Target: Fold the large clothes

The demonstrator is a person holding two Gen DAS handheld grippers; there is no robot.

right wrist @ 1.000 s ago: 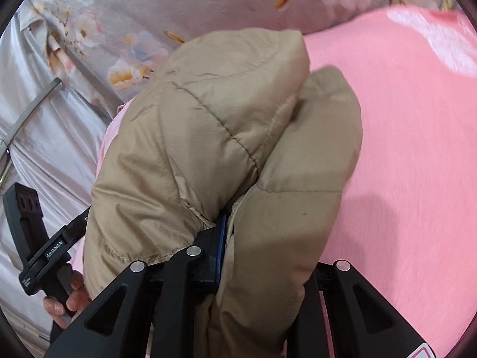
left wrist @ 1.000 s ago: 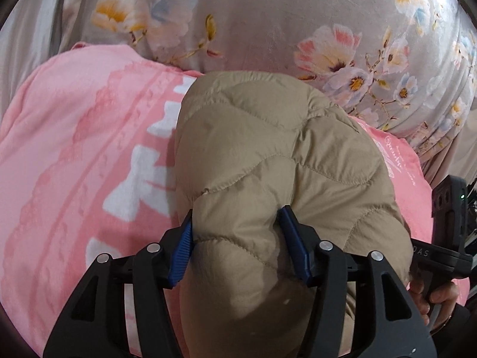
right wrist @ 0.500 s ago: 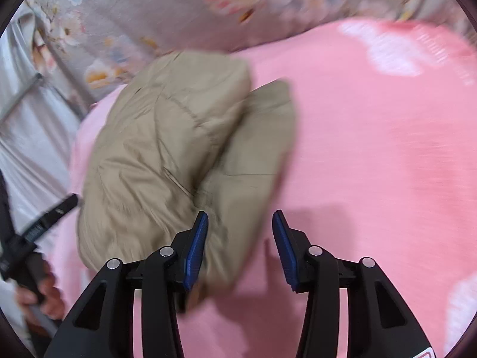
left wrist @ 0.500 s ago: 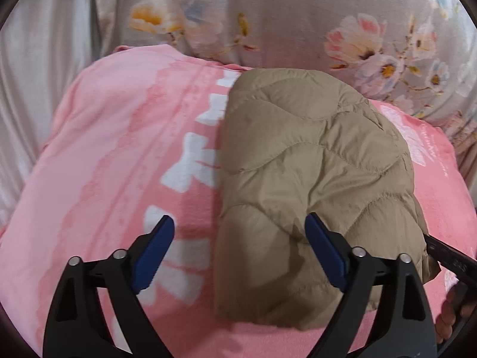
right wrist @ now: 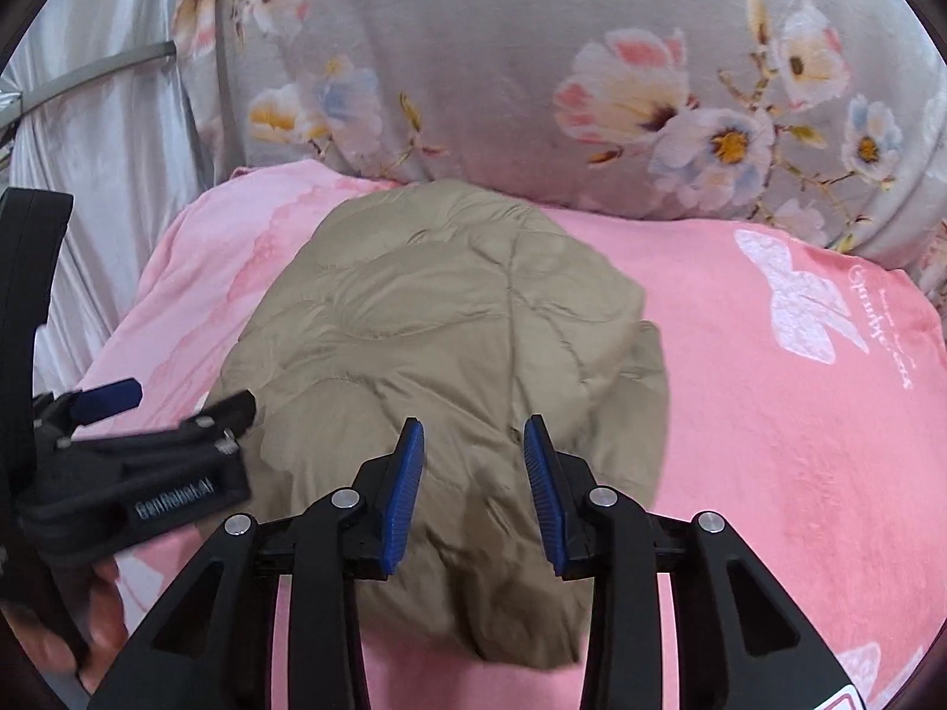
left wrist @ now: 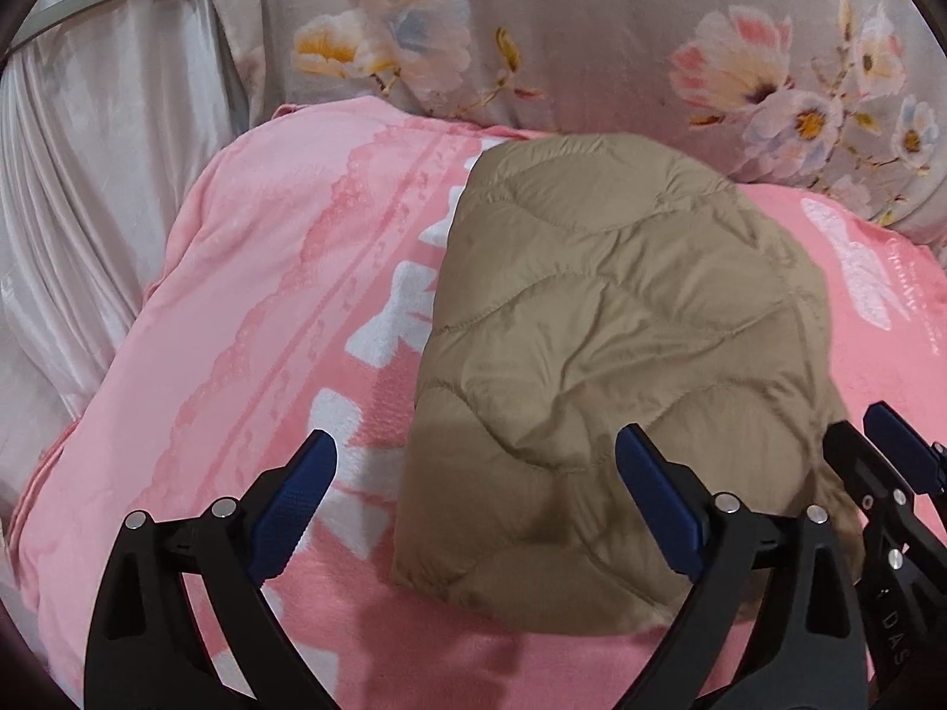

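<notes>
A tan quilted puffer jacket (left wrist: 615, 355) lies folded into a compact bundle on a pink blanket (left wrist: 266, 307); it also shows in the right wrist view (right wrist: 450, 343). My left gripper (left wrist: 473, 497) is open wide and empty, raised above the bundle's near left edge. My right gripper (right wrist: 473, 485) is open with a narrower gap and empty, above the bundle's near edge. The right gripper shows at the right edge of the left wrist view (left wrist: 888, 473). The left gripper shows at the left of the right wrist view (right wrist: 136, 432).
The pink blanket (right wrist: 799, 414) with white butterfly prints covers the surface. A grey floral quilt (left wrist: 592, 47) is piled behind it. Silvery curtain fabric (left wrist: 89, 177) hangs at the left.
Both grippers let go of the jacket, opened and pulled back. The jacket dropped onto the blanket and lies folded there.
</notes>
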